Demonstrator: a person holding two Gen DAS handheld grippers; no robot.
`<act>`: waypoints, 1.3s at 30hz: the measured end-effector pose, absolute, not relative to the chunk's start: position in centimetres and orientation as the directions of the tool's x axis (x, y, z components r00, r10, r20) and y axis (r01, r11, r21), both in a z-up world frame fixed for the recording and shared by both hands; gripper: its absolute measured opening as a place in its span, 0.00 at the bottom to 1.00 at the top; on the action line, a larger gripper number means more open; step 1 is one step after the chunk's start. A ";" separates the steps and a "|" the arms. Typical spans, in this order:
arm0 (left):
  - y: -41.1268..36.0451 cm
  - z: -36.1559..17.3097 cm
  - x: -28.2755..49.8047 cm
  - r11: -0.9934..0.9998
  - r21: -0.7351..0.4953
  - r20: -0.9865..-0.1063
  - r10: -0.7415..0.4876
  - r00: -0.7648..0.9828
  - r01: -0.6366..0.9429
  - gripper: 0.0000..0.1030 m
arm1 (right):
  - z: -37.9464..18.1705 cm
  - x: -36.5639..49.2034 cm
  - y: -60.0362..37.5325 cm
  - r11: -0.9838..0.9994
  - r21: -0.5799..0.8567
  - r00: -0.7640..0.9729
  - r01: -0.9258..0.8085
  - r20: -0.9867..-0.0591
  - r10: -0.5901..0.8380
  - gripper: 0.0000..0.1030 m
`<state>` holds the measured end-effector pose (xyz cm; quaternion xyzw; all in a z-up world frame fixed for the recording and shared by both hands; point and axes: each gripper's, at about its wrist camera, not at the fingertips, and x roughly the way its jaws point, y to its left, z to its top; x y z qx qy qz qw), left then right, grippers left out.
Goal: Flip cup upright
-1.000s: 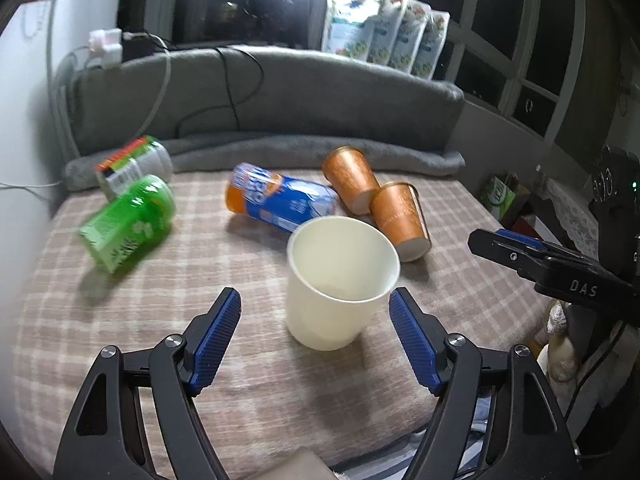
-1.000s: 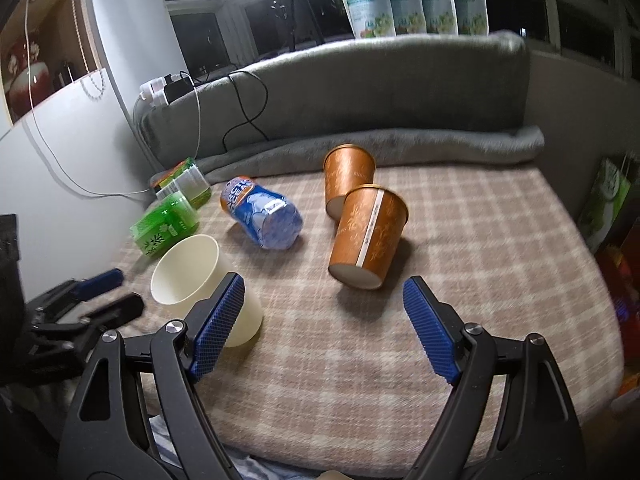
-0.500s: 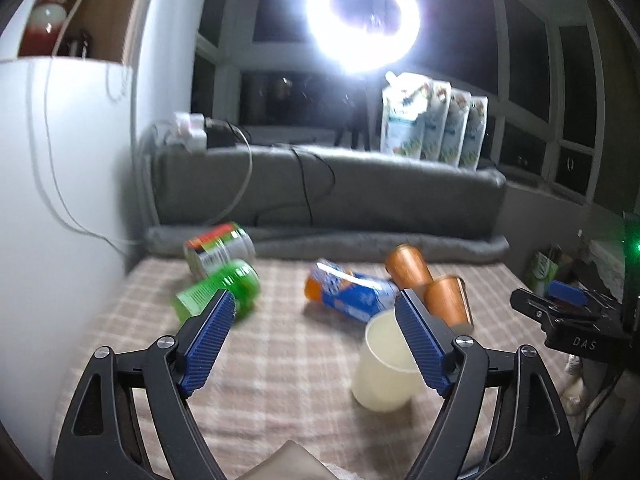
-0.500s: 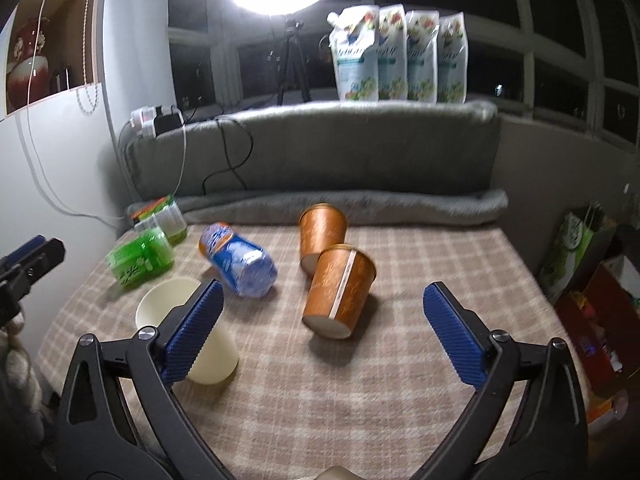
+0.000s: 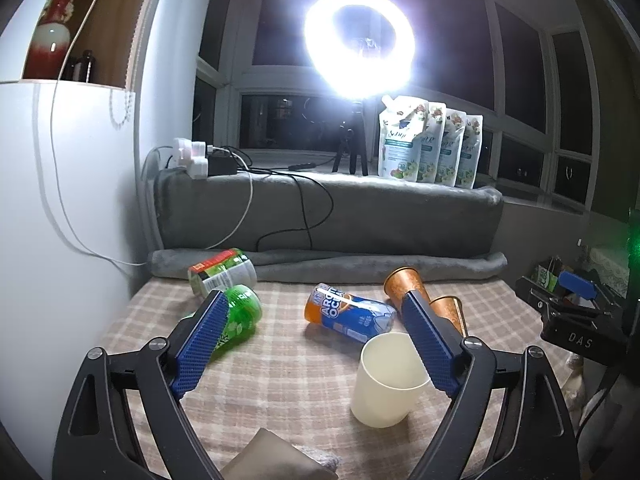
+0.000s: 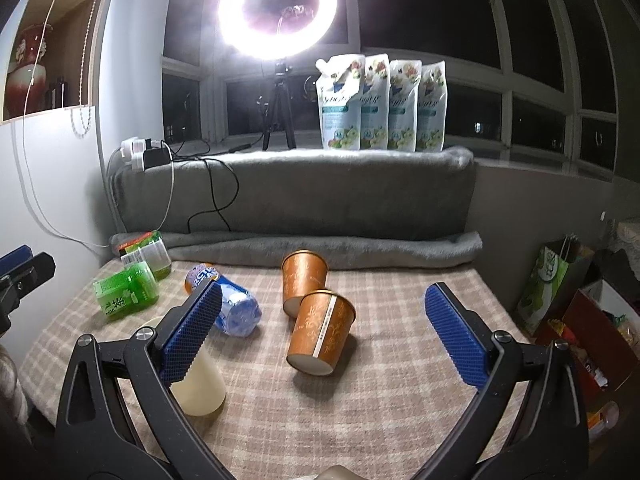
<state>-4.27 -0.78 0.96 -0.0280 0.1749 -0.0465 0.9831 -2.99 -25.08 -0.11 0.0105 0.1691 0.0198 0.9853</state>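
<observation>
A cream cup [image 5: 386, 380] stands upright on the checked cloth, mouth up; it also shows in the right wrist view [image 6: 200, 384], partly behind the left finger. My left gripper [image 5: 316, 344] is open and empty, pulled back above the cloth, with the cup by its right finger. My right gripper [image 6: 324, 338] is open and empty. Two orange paper cups [image 6: 320, 332] [image 6: 302, 282] lie on their sides between its fingers, farther off.
A blue-orange can [image 5: 348, 316], a green can [image 5: 236, 320] and a clear jar [image 5: 222, 272] lie on the cloth. A grey cushion [image 6: 296, 196] backs the table. A white wall stands left. Bags [image 6: 560, 280] sit beyond the right edge.
Both grippers have drawn back and tilted up from the table. The cream cup stays upright and now sits lower right in the left wrist view.
</observation>
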 end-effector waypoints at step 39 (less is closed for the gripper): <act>-0.6 1.2 -4.5 0.993 -0.092 -0.338 -0.099 0.936 0.071 0.86 | 0.6 -3.3 -25.3 1.000 0.022 0.954 -0.016 -0.298 0.022 1.00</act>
